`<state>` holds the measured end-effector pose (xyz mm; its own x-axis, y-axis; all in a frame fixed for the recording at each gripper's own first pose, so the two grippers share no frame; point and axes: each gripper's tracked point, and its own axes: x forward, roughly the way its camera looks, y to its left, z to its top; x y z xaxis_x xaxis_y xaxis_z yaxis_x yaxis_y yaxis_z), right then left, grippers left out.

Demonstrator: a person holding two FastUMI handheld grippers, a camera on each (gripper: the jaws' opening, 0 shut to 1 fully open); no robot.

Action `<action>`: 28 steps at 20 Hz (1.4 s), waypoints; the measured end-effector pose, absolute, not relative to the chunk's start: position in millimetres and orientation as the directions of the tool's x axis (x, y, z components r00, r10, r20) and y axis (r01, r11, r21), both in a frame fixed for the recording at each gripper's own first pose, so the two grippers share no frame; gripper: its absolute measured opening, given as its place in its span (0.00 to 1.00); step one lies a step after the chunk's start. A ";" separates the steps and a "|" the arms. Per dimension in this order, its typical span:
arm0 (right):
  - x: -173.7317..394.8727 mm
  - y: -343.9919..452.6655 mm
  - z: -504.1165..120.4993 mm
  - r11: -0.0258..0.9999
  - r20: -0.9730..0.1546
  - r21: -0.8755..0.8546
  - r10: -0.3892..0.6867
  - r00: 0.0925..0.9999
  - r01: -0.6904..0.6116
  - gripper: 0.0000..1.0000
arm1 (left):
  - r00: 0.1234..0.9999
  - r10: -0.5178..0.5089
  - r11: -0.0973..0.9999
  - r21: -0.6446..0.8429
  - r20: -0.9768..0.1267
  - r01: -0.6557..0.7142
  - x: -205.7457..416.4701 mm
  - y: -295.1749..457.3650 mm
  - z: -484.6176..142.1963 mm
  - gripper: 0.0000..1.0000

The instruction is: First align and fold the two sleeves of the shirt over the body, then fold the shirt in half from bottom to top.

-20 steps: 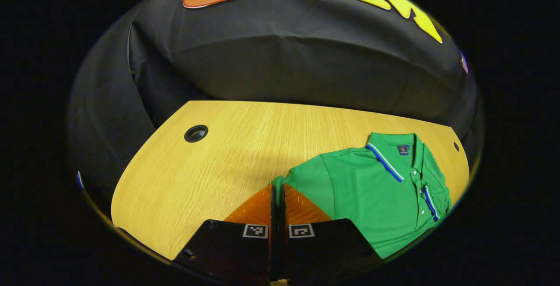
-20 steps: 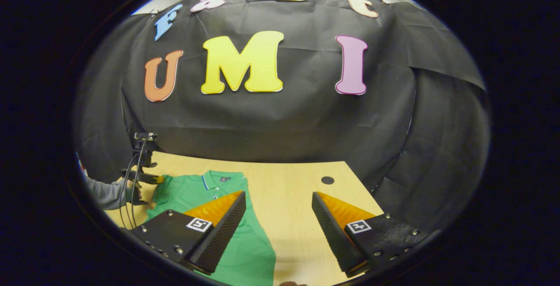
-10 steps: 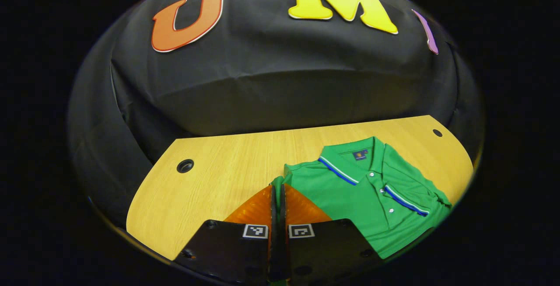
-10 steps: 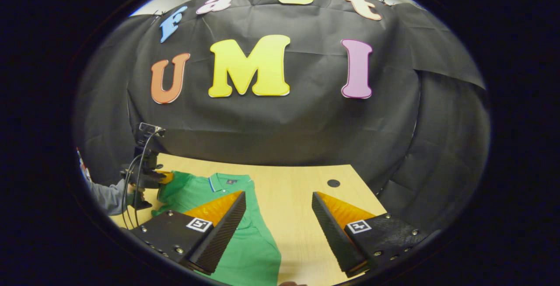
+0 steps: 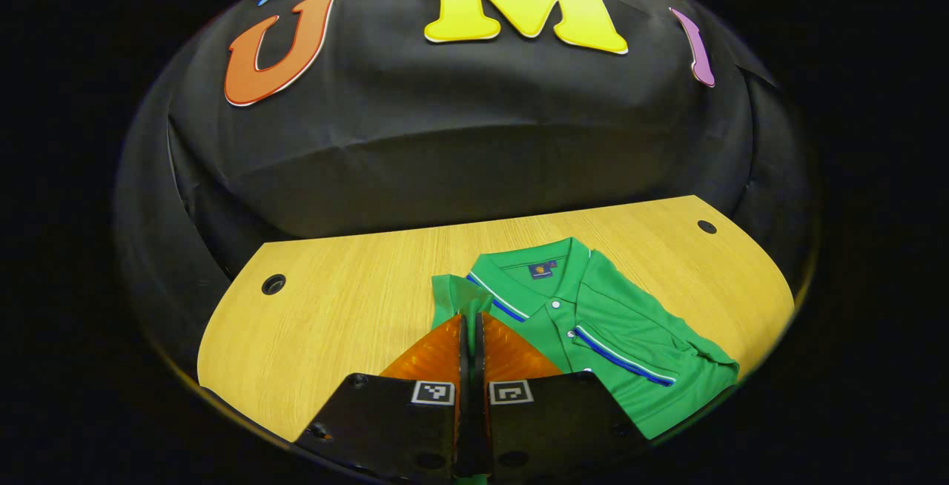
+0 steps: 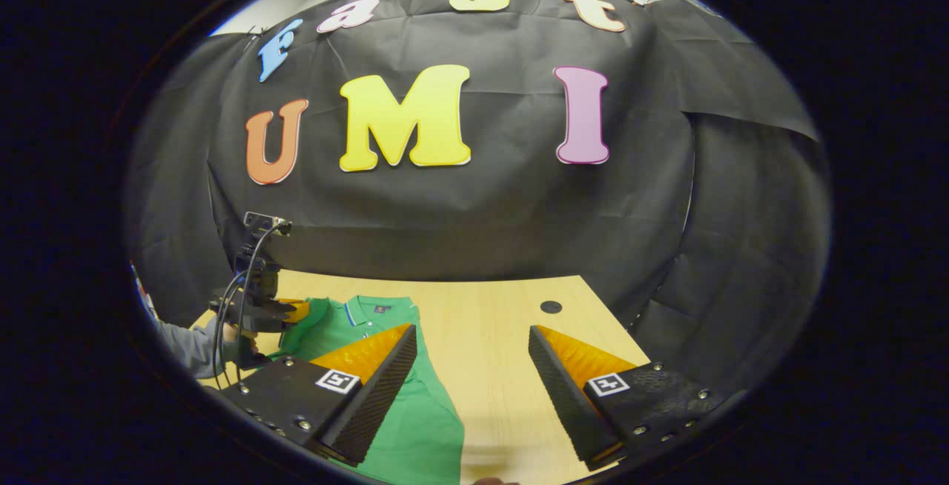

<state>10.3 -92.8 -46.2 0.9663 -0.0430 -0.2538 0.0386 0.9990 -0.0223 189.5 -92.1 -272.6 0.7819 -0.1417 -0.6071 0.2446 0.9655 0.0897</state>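
Note:
A green polo shirt (image 5: 593, 337) with blue and white trim lies on the wooden table (image 5: 348, 314), collar toward the back wall. One sleeve lies folded across its chest. My left gripper (image 5: 470, 316) is shut on the other sleeve (image 5: 456, 294), which is lifted off the table beside the collar. In the right gripper view the shirt (image 6: 356, 322) lies at the lower left, and the left gripper (image 6: 285, 312) with the hand holding it is at its far side. My right gripper (image 6: 472, 340) hangs open above the table, its left finger over the shirt's body.
The table has a round cable hole (image 5: 273, 284) at the back left and a smaller hole (image 5: 706, 226) at the back right. A person's grey sleeve (image 6: 182, 340) shows at the table's left edge. Bare wood (image 6: 489, 366) lies to the right of the shirt.
My left gripper has carried the held sleeve up and inward toward the collar, and its view has swung so the shirt sits nearer the middle. The right gripper has barely moved.

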 end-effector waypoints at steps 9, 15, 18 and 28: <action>1.7 -112.5 -45.9 0.998 -0.250 -0.005 -0.062 0.966 0.063 0.96 | 0.742 -0.174 0.950 0.089 -0.647 0.300 170.2 -134.4 -291.0 0.08; 0.8 -110.7 -52.0 0.999 -0.258 -0.001 -0.046 0.965 0.047 0.95 | 0.792 -0.175 0.955 0.095 -0.584 0.281 174.9 -136.5 -278.8 0.88; 2.5 -104.6 -54.7 1.000 -0.261 0.007 -0.022 0.965 0.024 0.96 | 0.798 -0.239 0.948 0.043 -0.554 0.314 167.2 -143.9 -263.7 0.88; -37.5 -69.5 -76.1 1.000 -0.267 0.001 -0.005 0.964 0.006 0.96 | 0.894 -0.208 0.963 0.075 -0.398 0.258 102.0 -88.5 -183.6 1.00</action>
<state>-37.5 -69.5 -76.1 0.9637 -0.0051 -0.2668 0.0055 1.0000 0.0008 102.0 -88.5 -183.6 0.8936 -0.2078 -0.3979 0.2576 0.9633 0.0754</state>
